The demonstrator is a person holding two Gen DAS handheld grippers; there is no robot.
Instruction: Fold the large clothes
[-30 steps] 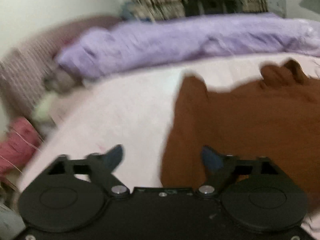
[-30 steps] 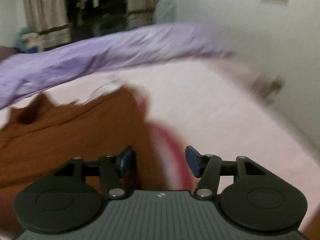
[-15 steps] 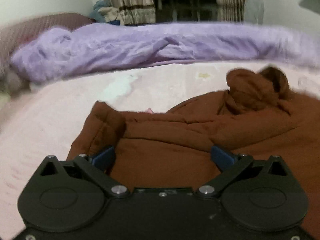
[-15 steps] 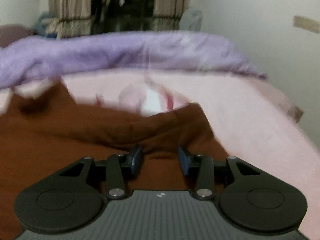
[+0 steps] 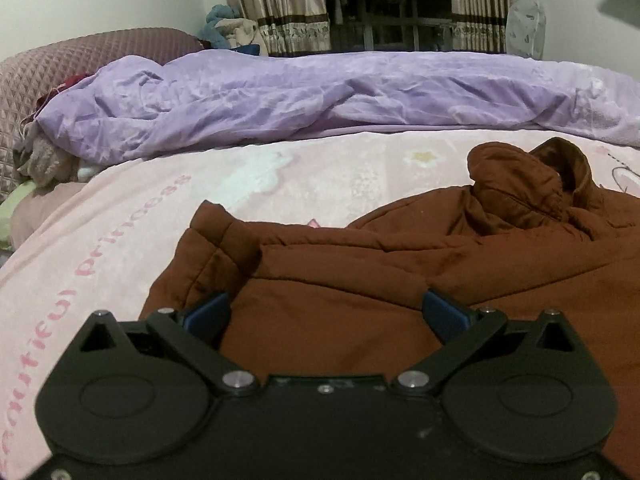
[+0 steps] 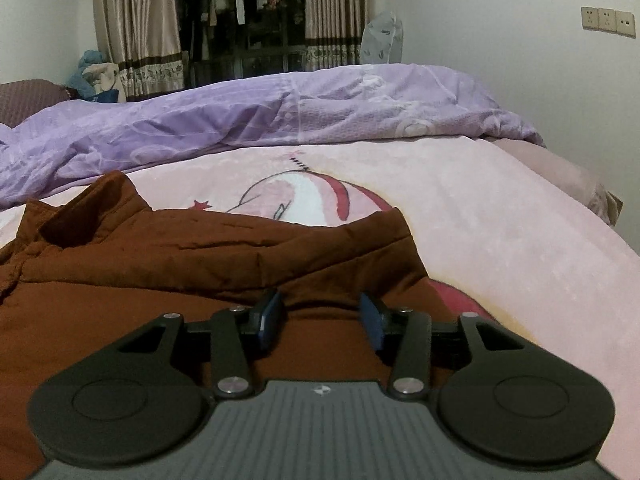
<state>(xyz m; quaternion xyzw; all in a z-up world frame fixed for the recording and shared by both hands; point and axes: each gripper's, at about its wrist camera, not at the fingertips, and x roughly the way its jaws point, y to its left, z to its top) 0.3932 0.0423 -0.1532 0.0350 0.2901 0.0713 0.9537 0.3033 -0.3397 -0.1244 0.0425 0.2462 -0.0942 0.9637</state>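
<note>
Left wrist view shows one brown padded jacket lying on one pink blanket that covers the bed. One left hand-held gripper hangs low over the near part of the jacket. Its two blue fingers are spread wide apart, with brown cloth showing between them — they are not pinching anything. The jacket's collar is bunched up at the far right. Pink letters run along the blanket; the word "princess" can be read, and below it part of a word that looks like "beautiful". One purple quilt lies crumpled along the far side of the bed. Two curtains hang behind it, with clothes hanging in the dark gap between them.

Right wrist view shows the same jacket, with one right hand-held gripper low over its right part. Its two blue fingers stand partly open, closer together than the left pair. Brown cloth lies between them — I cannot tell if they touch it. A pink cartoon drawing peeks out on the blanket past the jacket. Three wall sockets sit in a row on the right wall.
</note>
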